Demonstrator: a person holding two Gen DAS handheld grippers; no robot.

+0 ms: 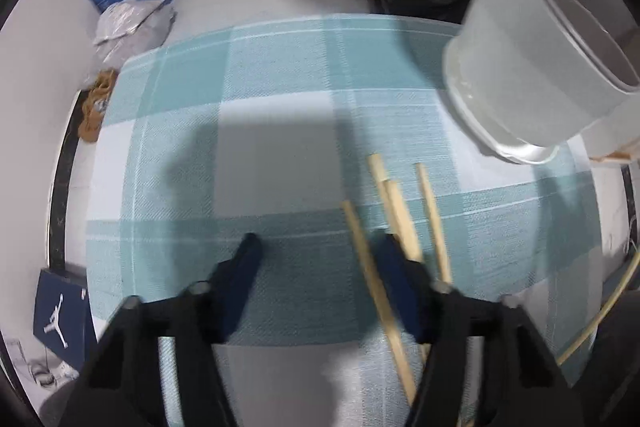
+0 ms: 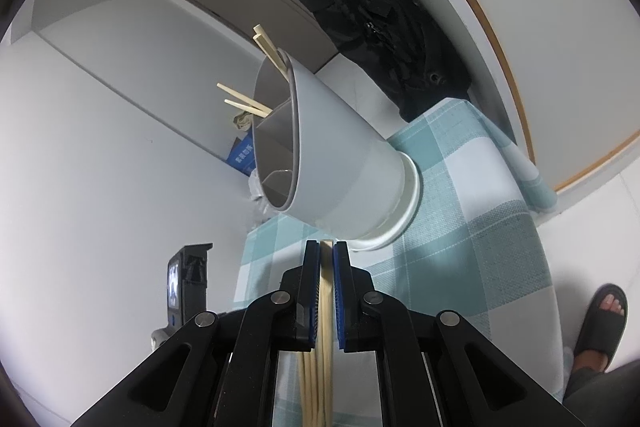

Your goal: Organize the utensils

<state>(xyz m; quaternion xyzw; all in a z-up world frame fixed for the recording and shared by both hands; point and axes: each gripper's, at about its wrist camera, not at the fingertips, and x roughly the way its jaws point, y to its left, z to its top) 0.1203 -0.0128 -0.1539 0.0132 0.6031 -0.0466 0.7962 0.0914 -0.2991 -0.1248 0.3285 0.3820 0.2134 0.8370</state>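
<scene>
Woven teal-and-white checked cloth [image 1: 280, 131] covers the table, its weave coarse and its far edge draping toward a pale floor. On it stands a smooth grey plastic holder [image 2: 340, 163], a tapered round cup on a white base, split inside by dividers; in my left view it is cut off at the top right corner. Thin square-ended wooden chopsticks [image 2: 256, 99] poke out of its compartments, two pairs leaning different ways. My left gripper [image 1: 316, 247] hangs over the cloth with its dark blue pads spread wide, nothing between them. Just beside its right finger, a loose fan of pale chopsticks [image 1: 394, 211] crosses the view; their lower ends vanish behind the finger, and I cannot tell whether they touch the cloth. My right gripper [image 2: 327, 247] has its ribbed blue pads pressed on a bundle of chopsticks [image 2: 325, 307], whose tips reach level with the pads near the holder's base.
</scene>
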